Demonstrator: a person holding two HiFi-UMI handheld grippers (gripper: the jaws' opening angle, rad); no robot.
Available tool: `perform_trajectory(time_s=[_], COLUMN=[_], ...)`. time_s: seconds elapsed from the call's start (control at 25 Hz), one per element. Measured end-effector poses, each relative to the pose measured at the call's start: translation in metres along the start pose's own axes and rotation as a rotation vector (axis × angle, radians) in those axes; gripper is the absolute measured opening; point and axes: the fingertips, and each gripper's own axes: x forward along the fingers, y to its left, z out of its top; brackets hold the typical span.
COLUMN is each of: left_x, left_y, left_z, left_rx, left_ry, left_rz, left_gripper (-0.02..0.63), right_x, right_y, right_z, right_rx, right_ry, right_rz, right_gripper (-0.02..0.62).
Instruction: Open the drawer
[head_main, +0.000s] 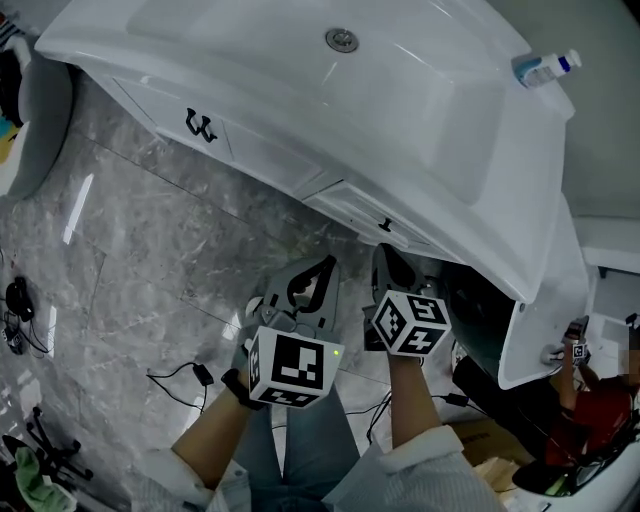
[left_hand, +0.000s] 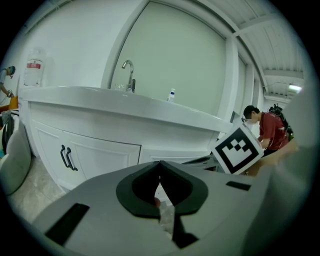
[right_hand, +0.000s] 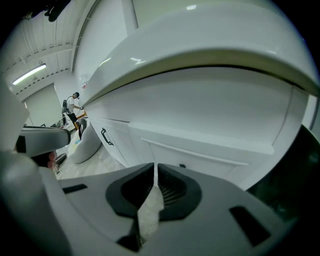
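Closed and empty, my right gripper points at the shut drawer just ahead of its tips, lined up to reach the small handle, while my left gripper hangs alongside, jaws together, unneeded.

The vanity is white with black handles, the floor grey-veined, the cube on the left hand-held gripper black-and-white.

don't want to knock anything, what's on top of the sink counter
A small blue-capped bottle near the right corner and a tap. The basin shows only its drain. The counter's back edge is cut off in the head view.
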Motion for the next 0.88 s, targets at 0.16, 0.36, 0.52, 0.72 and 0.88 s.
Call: perform_trajectory(time_s=[0.16, 0.36, 0.52, 0.72, 0.88], left_x=[0.002, -0.002, -0.003, -0.004, -0.004], left_y=[0.0, 0.001, 0.004, 0.011, 0.013], left_z=[-0.007, -0.016, -0.022, -0.027, -0.03], left_rx=[-0.005, 0.012, 0.017, -0.005, -0.007], left_ry=[0.006, 0.018, 0.025, 0.032, 0.035], left_rz=[-0.001, -0.007, -0.006, 0.005, 0.01], left_gripper=[0.017, 0.017, 0.017, 0.017, 0.017], right_x=[0.01, 0.026, 0.04, 0.057, 0.067], right_y=[-0.009, -0.019, -0.027, -0.038, -0.042], right_z=[-0.005, -0.013, -0.019, -0.023, -0.024], right_rx=[0.003, 0.03, 0.052, 0.06, 0.066], right_ry=[0.009, 0.038, 0.055, 0.076, 0.093], right_rz=[-0.02, -0.047, -0.083, -0.129, -0.144], right_gripper=[0.058, 0.127, 0.19, 0.238, 0.244])
